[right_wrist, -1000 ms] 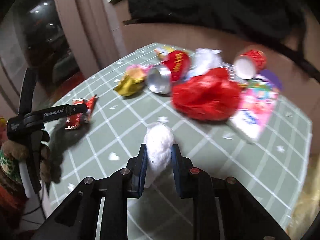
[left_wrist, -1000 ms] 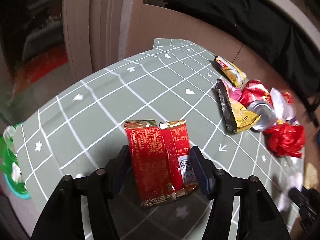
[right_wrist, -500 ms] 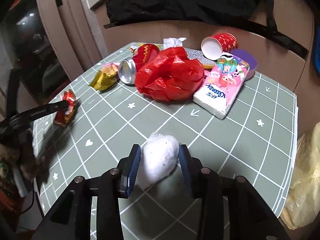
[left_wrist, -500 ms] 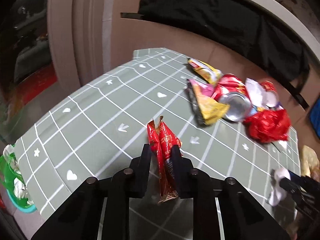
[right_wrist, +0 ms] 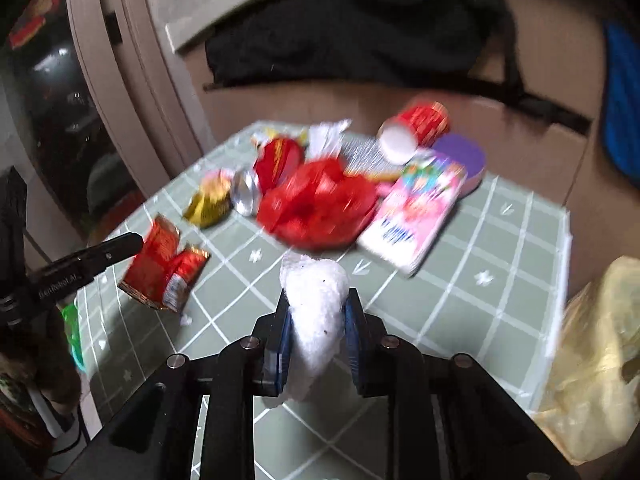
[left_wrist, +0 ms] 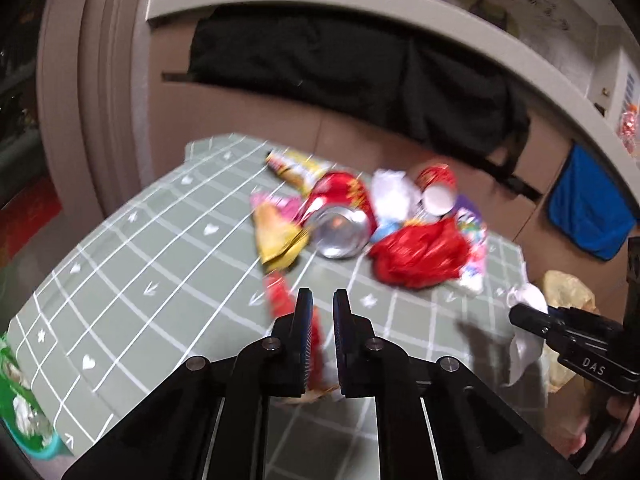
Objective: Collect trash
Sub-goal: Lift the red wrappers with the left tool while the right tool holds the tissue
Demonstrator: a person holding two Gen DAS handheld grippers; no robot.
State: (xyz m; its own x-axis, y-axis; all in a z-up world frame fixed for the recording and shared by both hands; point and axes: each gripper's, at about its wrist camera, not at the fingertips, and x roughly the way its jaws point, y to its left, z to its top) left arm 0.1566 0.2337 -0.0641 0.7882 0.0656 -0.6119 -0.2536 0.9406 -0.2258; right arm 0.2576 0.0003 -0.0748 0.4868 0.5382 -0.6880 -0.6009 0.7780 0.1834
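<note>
My left gripper (left_wrist: 319,300) is shut on a red foil wrapper (left_wrist: 280,298), held edge-on above the green grid table (left_wrist: 160,248); the wrapper also shows in the right wrist view (right_wrist: 160,268), pinched by the left gripper's fingers (right_wrist: 120,246). My right gripper (right_wrist: 316,300) is shut on a white crumpled tissue (right_wrist: 316,296), lifted above the table; it also shows in the left wrist view (left_wrist: 528,300). A trash pile lies at the table's far side: a crushed can (left_wrist: 340,228), a red plastic bag (right_wrist: 320,204), a yellow wrapper (left_wrist: 280,240), a red paper cup (right_wrist: 416,128).
A pink tissue pack (right_wrist: 416,216) and a purple lid (right_wrist: 460,156) lie by the pile. A yellow plastic bag (right_wrist: 592,360) hangs off the table's right side. A green bin (left_wrist: 20,412) with trash sits below the table's left corner. Cardboard and black cloth (left_wrist: 340,64) stand behind.
Both grippers have lifted their items off the table. The left gripper has swung right toward the pile with the wrapper. The right gripper has closed tighter on the tissue.
</note>
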